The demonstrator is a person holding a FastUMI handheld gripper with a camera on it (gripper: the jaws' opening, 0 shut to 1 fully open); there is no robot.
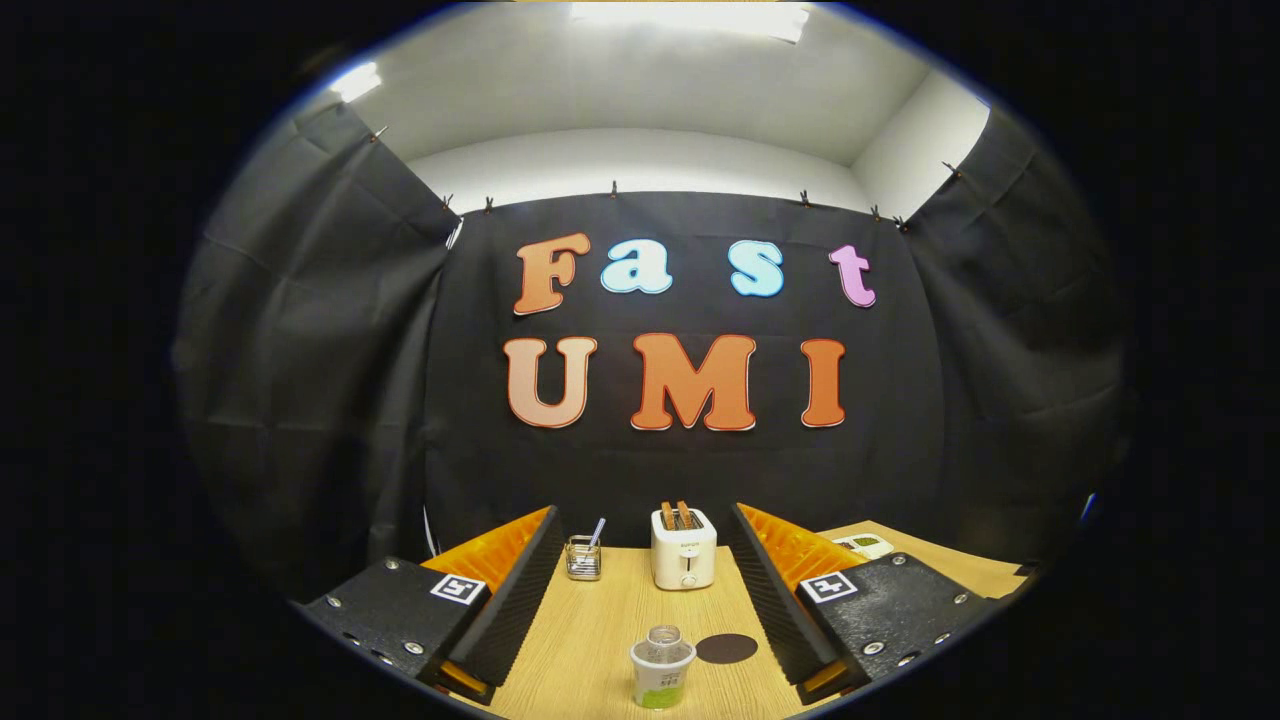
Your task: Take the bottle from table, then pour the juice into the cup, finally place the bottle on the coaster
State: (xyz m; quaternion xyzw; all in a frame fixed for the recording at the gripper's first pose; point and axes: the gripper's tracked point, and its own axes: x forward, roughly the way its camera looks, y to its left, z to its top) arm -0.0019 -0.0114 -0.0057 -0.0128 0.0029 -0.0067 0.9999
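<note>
Gripper (645, 590) is hovering above the near end of the wooden table (610, 640), looking level along it toward the black cloth wall; its two fingers (520, 590) are standing wide apart with nothing between them but open tabletop, touching no object; each finger body is carrying a small square black-and-white marker tag, pattern visible but not readable as text; the hand holding the tool is lying outside what the camera is taking in, so its pose cannot be told.

Bottle (662, 665) is standing upright on the table, between the fingers and near their base, close under the camera; its lower part is running off the bottom, so its foot is cut off; clear neck and top, white body with a green label, print too small to read; whether a cap is on it is hard to make out.

Coaster (727, 648), a dark flat disc, is lying just beside the bottle on its right, apart from it, near the right finger.

Cup (583, 558), a small clear glass with a straw leaning in it, is sitting farther back beside the left fingertip; contents unclear.

White toaster (684, 549) is standing beyond the fingers, mid-table, two slices poking out; small front lettering illegible.

A pale device (865, 545) is partly hidden behind the right finger; identity uncertain.
</note>
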